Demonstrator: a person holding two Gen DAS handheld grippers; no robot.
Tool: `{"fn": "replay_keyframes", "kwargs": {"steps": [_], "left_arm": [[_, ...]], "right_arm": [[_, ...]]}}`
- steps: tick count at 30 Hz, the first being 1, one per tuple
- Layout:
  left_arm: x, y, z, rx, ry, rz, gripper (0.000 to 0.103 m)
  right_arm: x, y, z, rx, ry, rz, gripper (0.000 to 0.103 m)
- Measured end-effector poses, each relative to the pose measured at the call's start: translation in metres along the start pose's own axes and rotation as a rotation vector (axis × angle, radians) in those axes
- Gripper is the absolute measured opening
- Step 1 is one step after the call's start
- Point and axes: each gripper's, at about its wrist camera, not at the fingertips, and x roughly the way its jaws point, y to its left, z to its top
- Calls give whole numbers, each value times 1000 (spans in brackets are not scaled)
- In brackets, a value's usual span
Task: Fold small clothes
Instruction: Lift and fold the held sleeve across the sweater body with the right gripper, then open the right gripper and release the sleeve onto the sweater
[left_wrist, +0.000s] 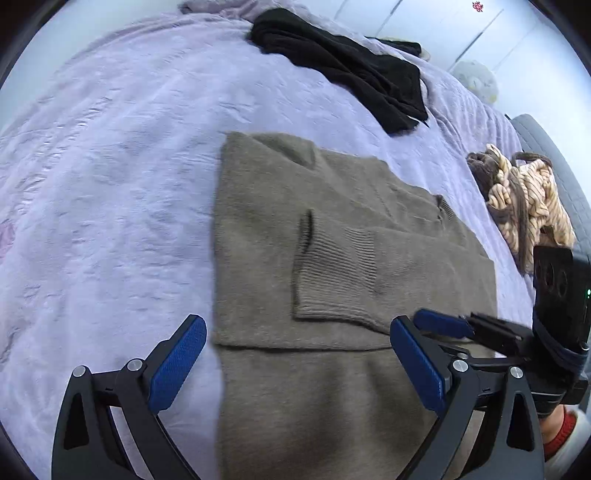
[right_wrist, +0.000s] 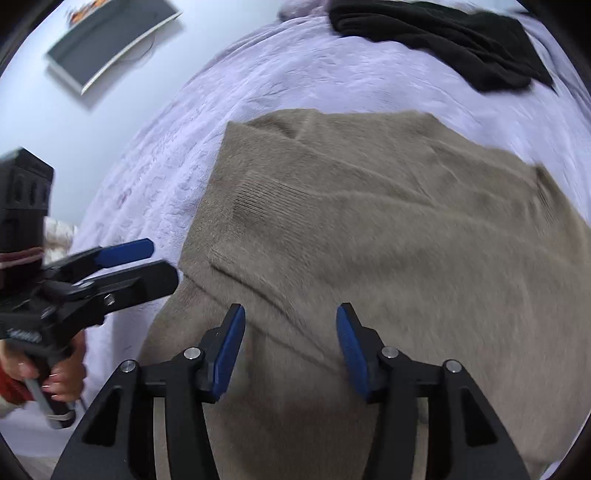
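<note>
Left wrist only: striped garment (left_wrist: 524, 199), right wrist only: wall frame (right_wrist: 110, 40)

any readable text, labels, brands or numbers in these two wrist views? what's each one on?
None can be read.
Left gripper body: a small pale marking low on its side, too blurred to read.
Wall panel: an orange patch at its top edge, too blurred to tell.
Taupe sweater, black garment, striped garment: no tag or print visible.
</note>
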Motion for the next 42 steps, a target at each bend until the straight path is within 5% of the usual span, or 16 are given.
{"fn": "replay_keyframes", "kwargs": {"steps": [8,11,13,14,15,17,19,24,27,30,42], "left_arm": [[37,-16,11,-71,53,-45,98],[41,-19,12,-70,53,-2,79],[44,-20,12,-51,55,61,52],[44,-20,12,-43,55,83,48],[43,-19,11,-42,50,84,41],[38,-20,12,-36,39,85,32],[33,-23,10,-14,28,105,26],[38,-24,1,33,22,148,27],[36,-29,0,44,6,181,30],[31,-31,-1,58,-8,233,79],[23,-31,-5,83,14,251,79]], "right_arm": [[-82,-136,-101,657,-204,51,56],[-97,-180,-139,866,-268,82,56],[-96,-201,-156,976,-313,123,56],[-92,-209,-162,1033,-334,160,53],[-88,-215,-166,1078,-348,184,48],[-84,-223,-169,1131,-353,204,7],[-91,-221,-161,1069,-357,191,7],[-103,-214,-148,897,-295,43,7],[-95,-227,-154,899,-259,66,7],[-100,-225,-162,913,-268,84,8],[-116,-211,-181,901,-222,59,14]]}}
